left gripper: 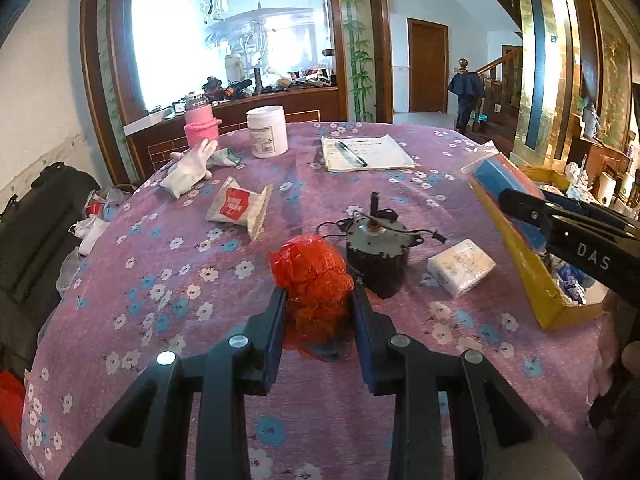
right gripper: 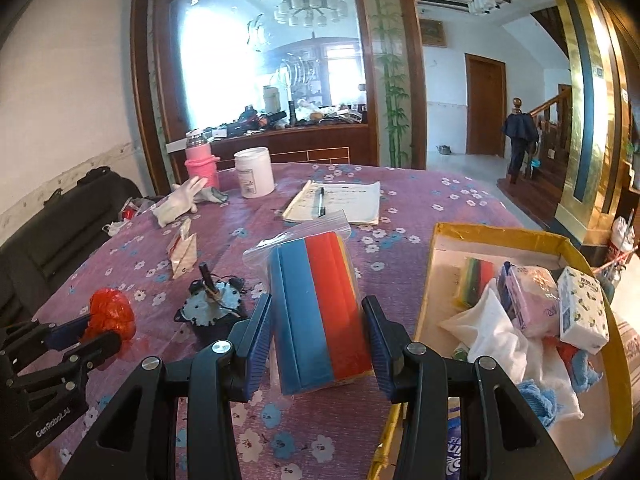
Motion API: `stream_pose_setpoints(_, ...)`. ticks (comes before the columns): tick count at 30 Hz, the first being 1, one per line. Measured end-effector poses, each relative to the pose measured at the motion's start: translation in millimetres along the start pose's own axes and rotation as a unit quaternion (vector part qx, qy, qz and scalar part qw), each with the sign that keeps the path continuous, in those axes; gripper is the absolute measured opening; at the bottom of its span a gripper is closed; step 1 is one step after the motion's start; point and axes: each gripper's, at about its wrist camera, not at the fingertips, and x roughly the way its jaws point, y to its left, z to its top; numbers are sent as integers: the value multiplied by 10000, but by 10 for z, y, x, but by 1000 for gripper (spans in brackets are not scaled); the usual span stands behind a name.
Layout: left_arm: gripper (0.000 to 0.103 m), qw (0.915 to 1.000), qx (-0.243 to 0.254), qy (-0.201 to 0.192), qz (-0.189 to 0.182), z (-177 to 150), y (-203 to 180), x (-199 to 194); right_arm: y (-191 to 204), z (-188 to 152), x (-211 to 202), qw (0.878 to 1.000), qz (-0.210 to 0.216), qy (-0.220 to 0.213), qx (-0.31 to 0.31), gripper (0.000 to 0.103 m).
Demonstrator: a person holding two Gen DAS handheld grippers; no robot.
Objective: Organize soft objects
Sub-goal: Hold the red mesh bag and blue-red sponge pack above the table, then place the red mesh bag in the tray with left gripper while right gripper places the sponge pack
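Here the left gripper [left gripper: 319, 312] clamps a crumpled red plastic bag [left gripper: 312, 280] above the floral tablecloth [left gripper: 160, 272], just beside a small motor [left gripper: 378, 256]. The right gripper [right gripper: 316, 344] grasps a bagged stack of blue and orange sponges [right gripper: 316, 312], held over the cloth beside the yellow box [right gripper: 500, 236], which holds tissue packs [right gripper: 582, 312] and cloths.

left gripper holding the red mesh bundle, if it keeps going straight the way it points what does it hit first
Most likely the small motor: it stands on the tablecloth just beyond the red mesh bundle held in the left gripper, slightly right of its line. Depth is hard to judge through the fisheye, so the bundle might slip past on the left.
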Motion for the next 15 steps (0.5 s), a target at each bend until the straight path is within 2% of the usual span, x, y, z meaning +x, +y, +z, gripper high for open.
stream_pose_setpoints(15,31,9990,334,-168,-250,171,-385,-108,-255,13,-51,9989,-274,-33,373,48)
